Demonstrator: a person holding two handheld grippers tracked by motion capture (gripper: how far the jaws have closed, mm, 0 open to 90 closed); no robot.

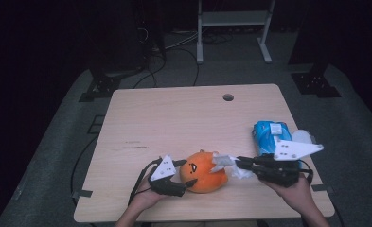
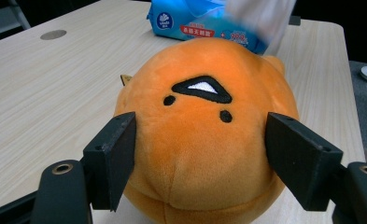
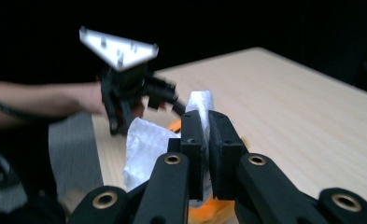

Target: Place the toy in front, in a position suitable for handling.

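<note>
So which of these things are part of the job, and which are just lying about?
In the job:
orange plush toy, in the left gripper
white tissue, in the right gripper
blue tissue pack

Lying about:
white round thing beside the pack

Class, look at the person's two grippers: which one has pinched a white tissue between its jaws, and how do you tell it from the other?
The right gripper: its jaws are shut on the white tissue. The left gripper instead straddles the orange plush toy.

Orange toy (image 2: 204, 135) — soft, matt plush cloth; tissue (image 3: 146, 144) — thin crinkled white paper; table (image 1: 174, 118) pale matt wood grain; packet (image 1: 269, 135) glossy plastic.
</note>
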